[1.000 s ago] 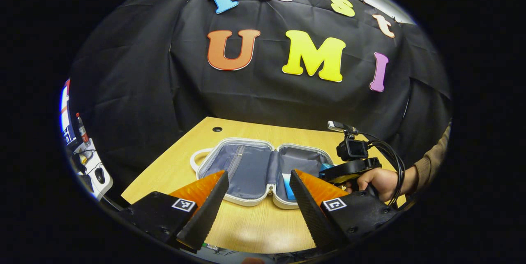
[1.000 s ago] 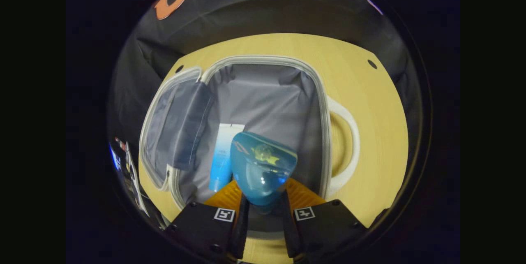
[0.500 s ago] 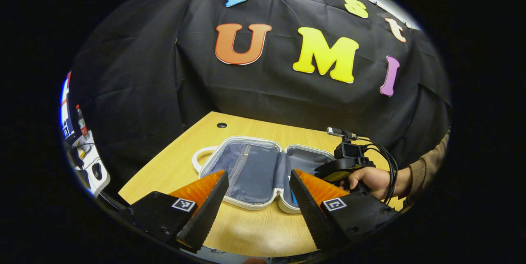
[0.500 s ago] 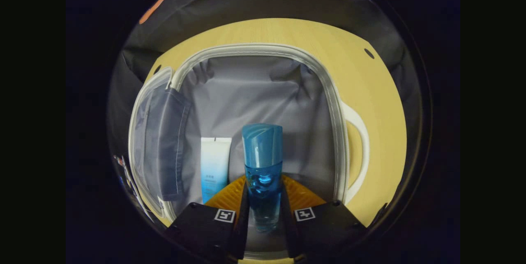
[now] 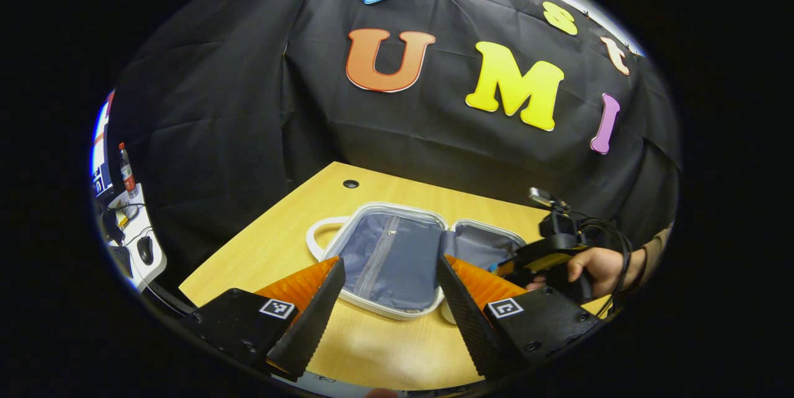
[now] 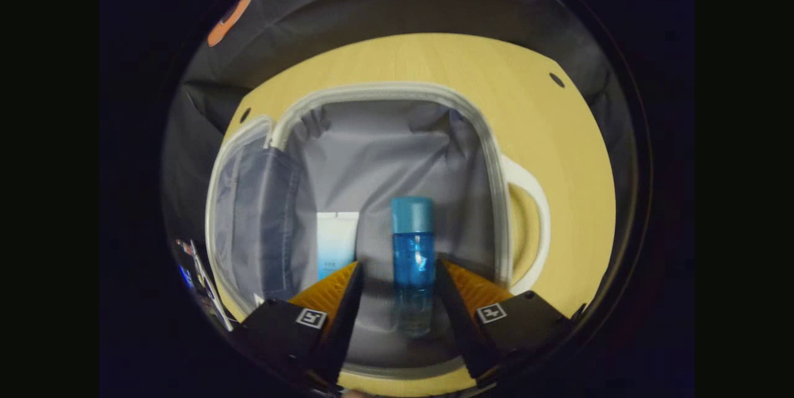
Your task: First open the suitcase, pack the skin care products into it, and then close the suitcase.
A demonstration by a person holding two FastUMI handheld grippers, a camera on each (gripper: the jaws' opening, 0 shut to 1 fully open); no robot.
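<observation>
Now, what changed: half a second back the right tongs (image 6: 395, 289) were pinching the blue bottle (image 6: 412, 265) — at this moment their fingers stand apart on either side of it, no longer touching.
Blue bottle: lying on the grey lining inside the suitcase (image 6: 490, 156), cap pointing away, in the half nearest the white handle (image 6: 536, 212).
Tube: a white-and-blue tube (image 6: 335, 243) lies just beside the bottle, to its left in the right gripper view, in the same half.
Suitcase: wide open and flat on the desk (image 5: 273, 243); the other half, with its zipped pocket (image 5: 381, 252), holds nothing I can see.
Left tongs (image 5: 388, 299): spread wide, gripping nothing, hovering over the near edge of the desk and looking across the open case.
Right hand (image 5: 595, 265): seen from the left gripper view, wrapped around the handle of the right tool, low over the far half of the case.
What it means: the release looks finished, so two products are packed — I see no others waiting on the desk, so closing the lid is probably next.
</observation>
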